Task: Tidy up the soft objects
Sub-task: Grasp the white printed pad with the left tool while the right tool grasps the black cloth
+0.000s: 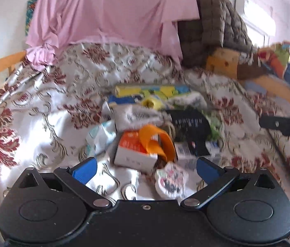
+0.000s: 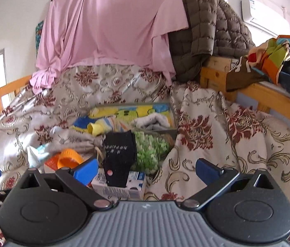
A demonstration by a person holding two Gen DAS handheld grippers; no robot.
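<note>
My left gripper (image 1: 146,167): matte black body, two round black caps, silver pivot screws, black linkage arms, blue fingers (image 1: 85,167). My right gripper (image 2: 147,168): same black linkages and blue fingers (image 2: 206,169), plus a ribbed grey centre plate.

Clear: floral bedspread (image 2: 227,144) at 3 o'clock of the clutter pile (image 2: 114,140).
Blocked: wooden bed frame (image 2: 268,100) at 2 o'clock; pink sheet (image 2: 103,30) at 12.

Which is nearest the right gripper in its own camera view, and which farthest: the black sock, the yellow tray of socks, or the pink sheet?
1. Black sock, just ahead of the right gripper, left of centre.
2. Yellow tray, further back on the bed.
3. Pink sheet, hanging at the far end.
</note>
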